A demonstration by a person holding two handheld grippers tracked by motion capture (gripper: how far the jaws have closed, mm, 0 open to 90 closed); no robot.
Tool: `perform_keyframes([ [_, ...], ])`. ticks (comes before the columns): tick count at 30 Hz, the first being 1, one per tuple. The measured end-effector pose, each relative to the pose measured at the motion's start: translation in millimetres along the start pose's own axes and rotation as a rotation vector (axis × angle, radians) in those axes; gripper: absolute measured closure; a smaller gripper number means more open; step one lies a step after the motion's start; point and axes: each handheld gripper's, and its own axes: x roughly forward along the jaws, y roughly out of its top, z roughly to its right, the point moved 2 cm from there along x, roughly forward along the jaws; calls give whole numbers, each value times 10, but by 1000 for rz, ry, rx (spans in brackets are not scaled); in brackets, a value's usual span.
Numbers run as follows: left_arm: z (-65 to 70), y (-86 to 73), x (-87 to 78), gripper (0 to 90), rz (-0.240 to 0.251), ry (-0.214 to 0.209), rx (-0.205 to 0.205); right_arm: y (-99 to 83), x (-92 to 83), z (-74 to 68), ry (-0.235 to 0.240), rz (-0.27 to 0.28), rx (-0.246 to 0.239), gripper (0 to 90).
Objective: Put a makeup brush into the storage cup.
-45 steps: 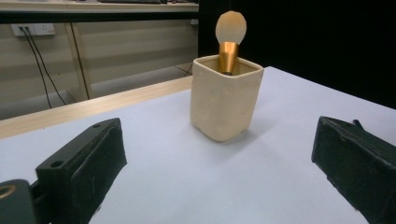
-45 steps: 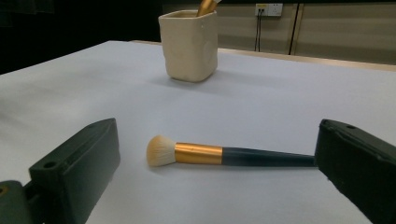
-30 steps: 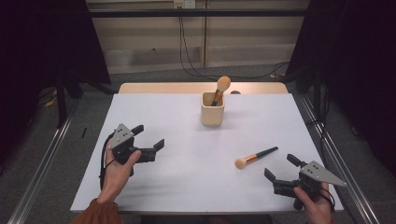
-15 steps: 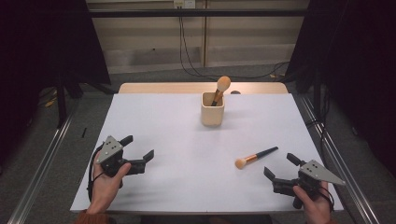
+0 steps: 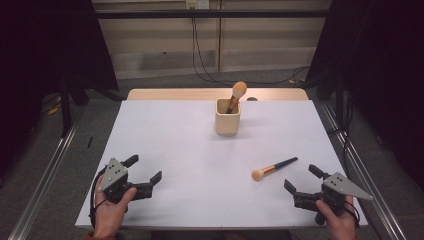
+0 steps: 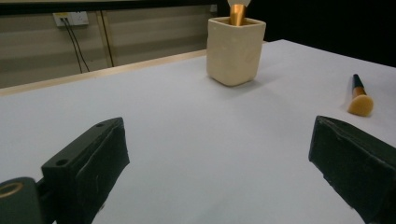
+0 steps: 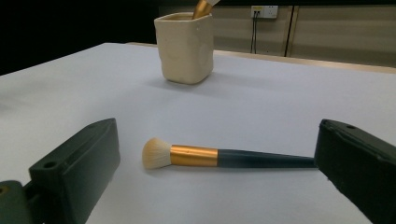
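The right tool was wide open near the brush on the bench; the left tool was open too. A bump could roll the brush away.

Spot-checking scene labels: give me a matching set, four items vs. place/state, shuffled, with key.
Things:
1. cream square ceramic cup
2. loose makeup brush with black handle and gold ferrule
3. left gripper
4. right gripper

Places/states:
A. lies flat on the white table
B. open, near the table's front left corner
C. stands upright, holds another brush
D. open, just short of the loose brush

Pairs: 1-C, 2-A, 3-B, 4-D
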Motion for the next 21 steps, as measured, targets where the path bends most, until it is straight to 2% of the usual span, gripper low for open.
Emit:
perform_keyframes([
  [5, -47, -11, -28, 45, 3, 23, -21, 3, 1, -1, 5, 2, -1, 1],
  [8, -68, -15, -55, 44, -2, 32, -14, 7, 11, -9, 11, 0, -5, 1],
  [12, -93, -41, -78, 44, 0, 29, -39, 17, 44, -13, 18, -4, -10, 1],
  [14, -111, -55, -94, 44, -6, 39, -26, 23, 69, -16, 23, -8, -13, 0],
  [18, -117, -73, -123, 44, -13, 35, -36, 41, 112, -23, 28, -12, -11, 0],
  [21, -94, -65, -145, 44, -13, 33, -43, 76, 150, -25, 35, -3, -29, 0],
])
